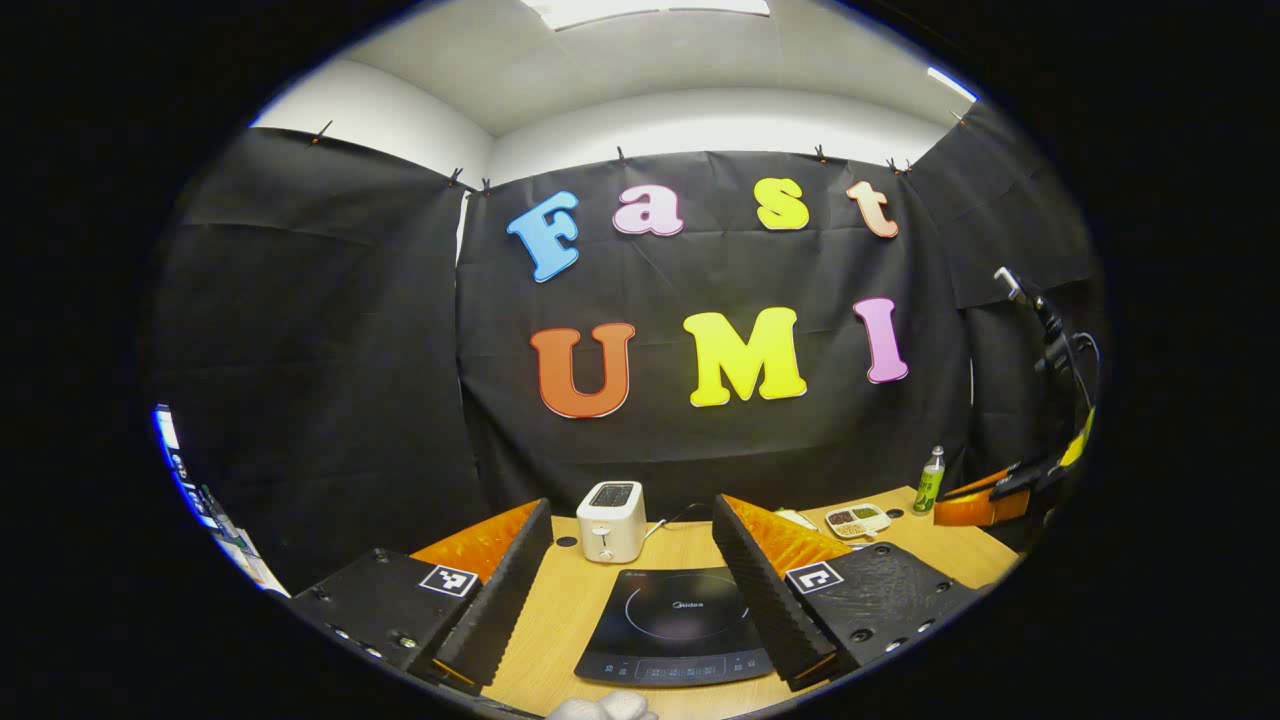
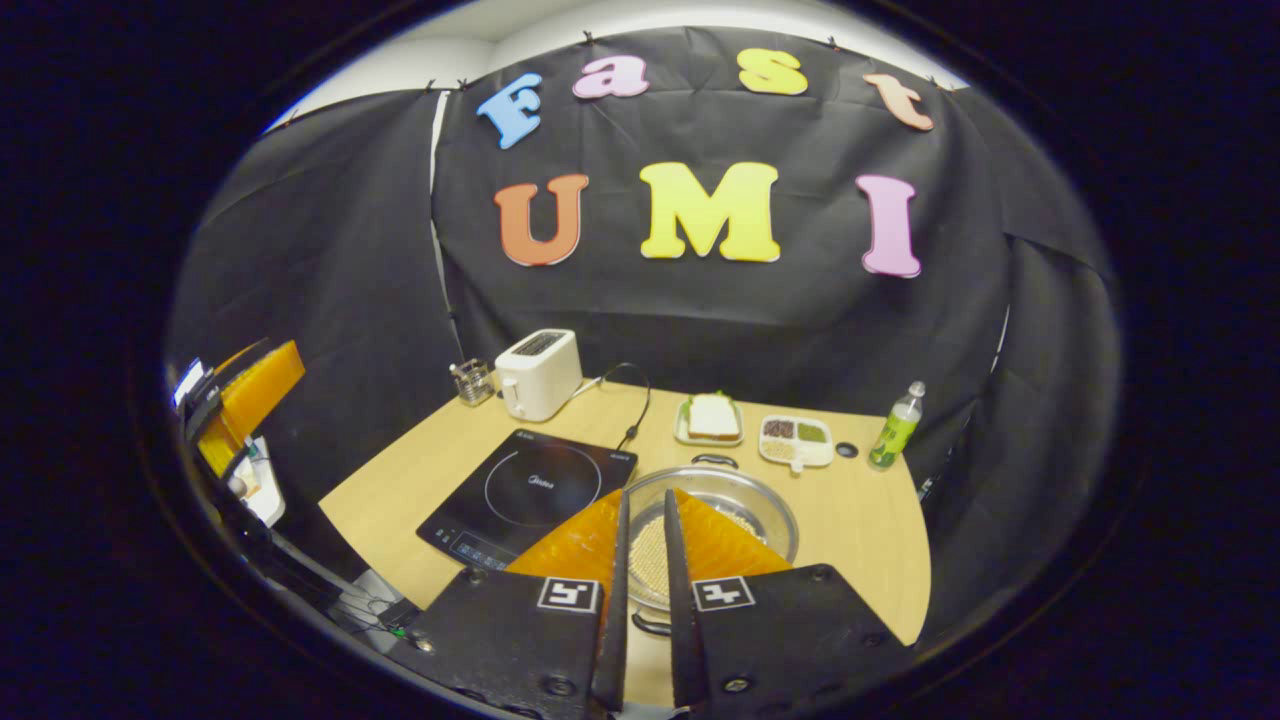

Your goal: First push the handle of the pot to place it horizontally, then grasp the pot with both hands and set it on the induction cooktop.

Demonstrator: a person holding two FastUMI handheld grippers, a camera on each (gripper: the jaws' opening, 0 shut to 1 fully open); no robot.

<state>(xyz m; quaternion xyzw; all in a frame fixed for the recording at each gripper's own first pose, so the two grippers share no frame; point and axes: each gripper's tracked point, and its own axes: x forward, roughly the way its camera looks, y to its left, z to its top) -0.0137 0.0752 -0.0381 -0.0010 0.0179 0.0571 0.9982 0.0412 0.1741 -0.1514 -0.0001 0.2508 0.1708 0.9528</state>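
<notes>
A steel pot (image 2: 760,505) stands on the wooden table (image 2: 870,545), just right of the black induction cooktop (image 2: 530,490). One dark handle (image 2: 713,461) sits at the pot's far rim, and another loop shows at the near rim under my fingers. My right gripper (image 2: 645,497) hovers over the pot's near side, jaws drawn together to a narrow slit with nothing in it. My left gripper (image 1: 632,503) is open wide in front of the cooktop (image 1: 670,620), which shows between its fingers. It appears as an orange shape (image 2: 250,390) at the far left of the right gripper view.
A white toaster (image 2: 538,372) and a glass holder (image 2: 473,380) stand behind the cooktop, whose cord (image 2: 632,400) trails back. Behind the pot are a sandwich plate (image 2: 710,418), a compartment tray (image 2: 795,440) and a green bottle (image 2: 897,425). A gloved hand (image 1: 605,707) shows low down.
</notes>
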